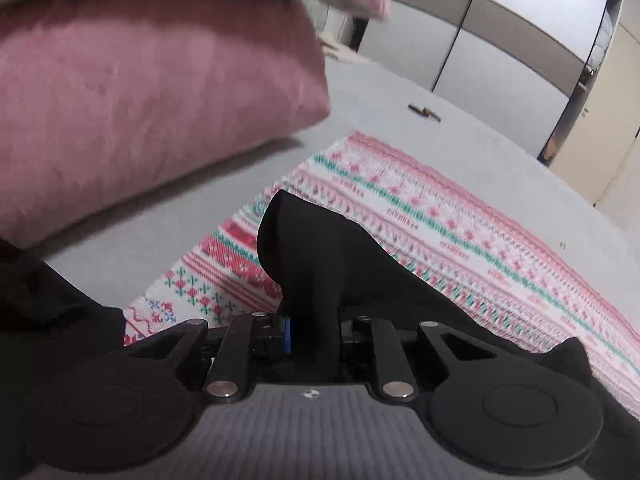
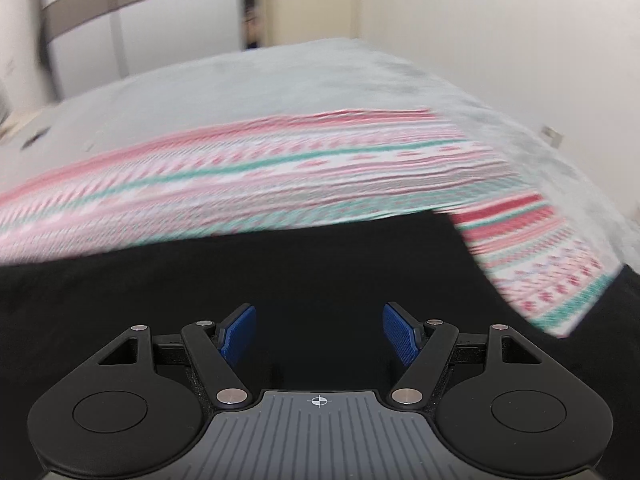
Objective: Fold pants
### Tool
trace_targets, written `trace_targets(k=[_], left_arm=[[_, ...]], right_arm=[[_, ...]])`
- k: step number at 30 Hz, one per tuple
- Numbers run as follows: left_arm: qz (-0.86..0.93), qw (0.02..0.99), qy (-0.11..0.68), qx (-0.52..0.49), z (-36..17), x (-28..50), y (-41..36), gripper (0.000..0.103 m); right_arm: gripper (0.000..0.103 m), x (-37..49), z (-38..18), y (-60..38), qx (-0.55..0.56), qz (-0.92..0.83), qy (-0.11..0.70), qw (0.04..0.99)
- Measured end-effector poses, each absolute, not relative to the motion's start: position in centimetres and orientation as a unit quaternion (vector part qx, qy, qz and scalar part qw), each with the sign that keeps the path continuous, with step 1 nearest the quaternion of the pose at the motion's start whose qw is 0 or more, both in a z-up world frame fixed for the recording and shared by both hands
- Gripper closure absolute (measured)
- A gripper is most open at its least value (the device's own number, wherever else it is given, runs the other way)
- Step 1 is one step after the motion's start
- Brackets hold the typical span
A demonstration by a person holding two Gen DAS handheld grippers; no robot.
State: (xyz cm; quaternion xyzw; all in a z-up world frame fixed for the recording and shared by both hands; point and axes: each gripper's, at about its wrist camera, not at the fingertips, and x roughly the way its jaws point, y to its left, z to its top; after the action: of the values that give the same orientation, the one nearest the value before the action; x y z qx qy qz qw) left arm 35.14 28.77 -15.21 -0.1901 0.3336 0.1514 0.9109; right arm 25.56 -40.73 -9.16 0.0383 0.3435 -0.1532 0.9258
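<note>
The black pants (image 1: 320,248) lie on a patterned pink, white and green cloth (image 1: 460,216) spread on the grey bed. My left gripper (image 1: 312,328) is shut on a bunched fold of the black pants, which stands up in front of it. In the right wrist view the black pants (image 2: 280,272) spread flat across the near half of the frame over the patterned cloth (image 2: 280,168). My right gripper (image 2: 319,332) is open just above the black fabric, blue pads (image 2: 240,332) wide apart and holding nothing.
A large pink pillow (image 1: 140,100) lies at the left on the grey bed (image 1: 400,96), with another pillow stacked above it. A small dark object (image 1: 424,112) lies on the far bed. Wardrobe doors (image 1: 520,40) stand behind. A white wall (image 2: 500,40) runs along the right.
</note>
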Motion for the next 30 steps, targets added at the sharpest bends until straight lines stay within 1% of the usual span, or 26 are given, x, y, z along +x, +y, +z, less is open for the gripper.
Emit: trace_targets(k=[2, 6, 8, 10, 11, 12, 13, 14, 15, 16, 17, 18, 19, 20, 21, 24, 28, 29, 30], left_arm=[[0.146, 0.913, 0.338, -0.176, -15.1, 35.5, 28.6, 0.066], [0.136, 0.920, 0.321, -0.181, -14.2, 35.9, 29.3, 0.066], [0.142, 0.920, 0.323, -0.174, -14.4, 35.9, 29.3, 0.066], [0.140, 0.917, 0.331, -0.172, -15.0, 36.2, 29.0, 0.065], [0.135, 0.916, 0.341, -0.164, -15.4, 36.4, 28.6, 0.063], [0.131, 0.913, 0.354, -0.155, -15.6, 36.6, 28.2, 0.057], [0.132, 0.913, 0.358, -0.147, -15.4, 36.4, 27.9, 0.048], [0.136, 0.915, 0.356, -0.136, -15.1, 36.3, 27.7, 0.044], [0.137, 0.917, 0.352, -0.124, -14.6, 36.0, 27.5, 0.034], [0.135, 0.921, 0.348, -0.115, -14.2, 35.8, 27.3, 0.027], [0.131, 0.923, 0.344, -0.111, -13.7, 35.4, 27.3, 0.025], [0.131, 0.924, 0.342, -0.111, -13.4, 35.1, 27.4, 0.022], [0.133, 0.924, 0.341, -0.113, -13.1, 34.7, 27.6, 0.022], [0.135, 0.924, 0.338, -0.116, -12.9, 34.4, 27.8, 0.022], [0.136, 0.924, 0.336, -0.119, -12.7, 34.1, 28.0, 0.021], [0.128, 0.926, 0.339, -0.110, -12.6, 33.3, 27.8, 0.021], [0.128, 0.929, 0.342, -0.054, -12.5, 32.7, 26.2, 0.019], [0.137, 0.931, 0.336, -0.042, -12.2, 32.5, 26.0, 0.018], [0.145, 0.932, 0.329, -0.036, -11.8, 32.4, 26.0, 0.015]], right_arm=[[0.032, 25.0, -8.6, -43.8, 0.075, -0.184, 0.332, 0.922], [0.032, 24.0, -8.8, -49.2, 0.132, -0.232, 0.327, 0.906], [0.032, 23.7, -9.3, -50.5, 0.141, -0.238, 0.334, 0.901], [0.032, 24.0, -9.9, -50.6, 0.125, -0.225, 0.344, 0.903], [0.032, 24.4, -10.2, -50.4, 0.105, -0.218, 0.349, 0.905], [0.032, 24.7, -10.4, -50.2, 0.088, -0.214, 0.352, 0.907], [0.033, 25.3, -10.7, -49.9, 0.071, -0.207, 0.356, 0.909], [0.034, 25.8, -10.9, -49.7, 0.059, -0.198, 0.358, 0.911], [0.041, 26.1, -11.1, -49.6, 0.056, -0.188, 0.360, 0.912], [0.047, 26.5, -11.4, -49.7, 0.059, -0.174, 0.366, 0.912], [0.064, 26.9, -11.8, -49.8, 0.065, -0.165, 0.375, 0.910], [0.070, 27.4, -12.3, -49.9, 0.067, -0.160, 0.387, 0.905], [0.072, 27.7, -12.7, -49.8, 0.058, -0.162, 0.392, 0.904], [0.091, 27.9, -12.8, -49.6, 0.046, -0.161, 0.391, 0.905], [0.103, 28.1, -12.7, -49.5, 0.045, -0.163, 0.394, 0.903], [0.103, 28.2, -11.8, -49.3, 0.048, -0.190, 0.386, 0.901], [0.103, 27.8, -11.0, -49.7, 0.036, -0.194, 0.362, 0.911], [0.100, 27.9, -10.9, -49.8, 0.039, -0.192, 0.362, 0.911], [0.094, 27.9, -10.9, -49.9, 0.042, -0.198, 0.360, 0.911]])
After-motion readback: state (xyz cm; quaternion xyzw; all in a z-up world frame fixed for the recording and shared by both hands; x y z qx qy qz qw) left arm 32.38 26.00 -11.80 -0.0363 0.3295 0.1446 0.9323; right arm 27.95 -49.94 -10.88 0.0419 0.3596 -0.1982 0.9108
